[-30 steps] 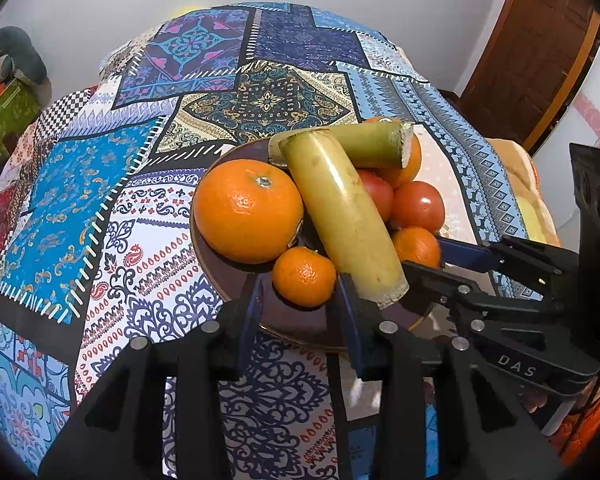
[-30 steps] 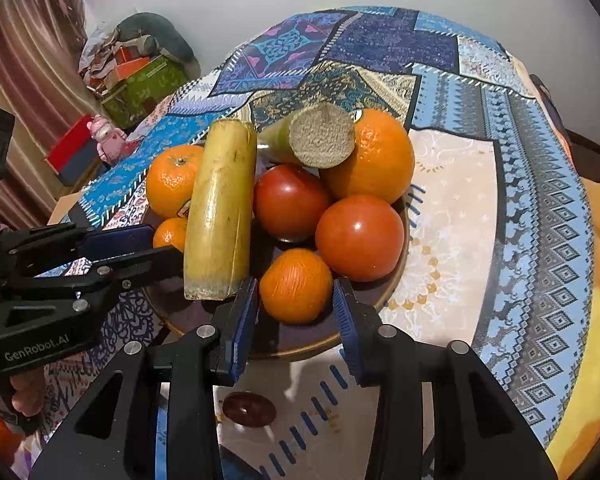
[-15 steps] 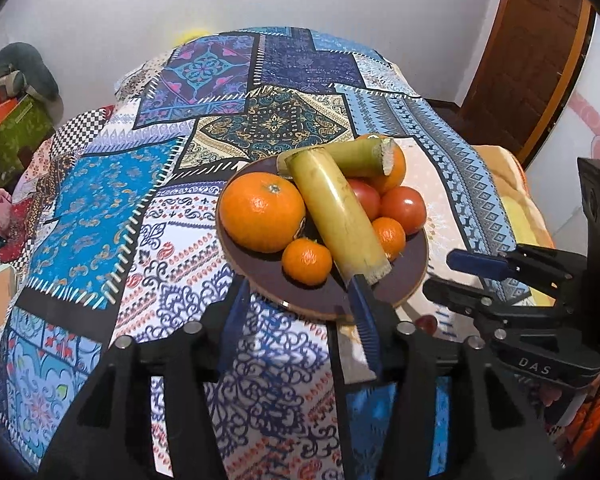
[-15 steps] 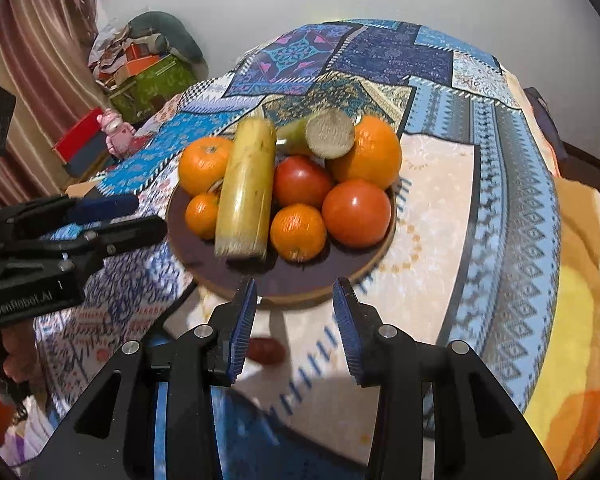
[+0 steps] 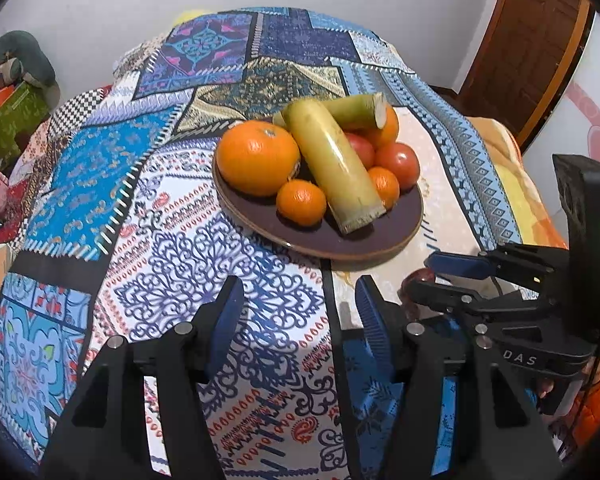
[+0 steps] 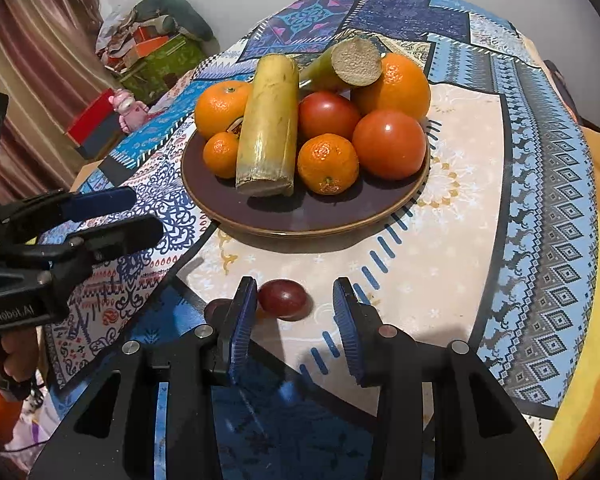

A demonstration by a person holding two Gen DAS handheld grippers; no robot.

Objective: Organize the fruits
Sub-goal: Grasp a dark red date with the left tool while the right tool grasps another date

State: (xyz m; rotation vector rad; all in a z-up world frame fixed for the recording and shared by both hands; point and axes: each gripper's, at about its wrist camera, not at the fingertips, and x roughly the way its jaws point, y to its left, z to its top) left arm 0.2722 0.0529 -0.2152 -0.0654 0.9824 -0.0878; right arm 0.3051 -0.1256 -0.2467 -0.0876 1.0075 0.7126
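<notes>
A brown plate (image 6: 300, 216) (image 5: 396, 232) on the patterned cloth holds oranges (image 6: 222, 108), small mandarins (image 6: 327, 163), tomatoes (image 6: 389, 144) and two sugarcane pieces (image 6: 269, 124). A dark red fruit (image 6: 283, 299) lies on the cloth in front of the plate, and a second one (image 6: 216, 309) is partly hidden behind my right gripper's left finger. My right gripper (image 6: 296, 320) is open and empty, just in front of the red fruit. My left gripper (image 5: 298, 312) is open and empty, short of the plate. Each gripper shows in the other's view.
The table's right edge drops to a yellow-orange blanket (image 6: 596, 280). Boxes and clutter (image 6: 156, 56) stand on the floor at the far left. A wooden door (image 5: 528, 48) is at the back right.
Both grippers have drawn back from the plate and risen, so the plate looks smaller and farther. The red fruits in front of the plate have come into view.
</notes>
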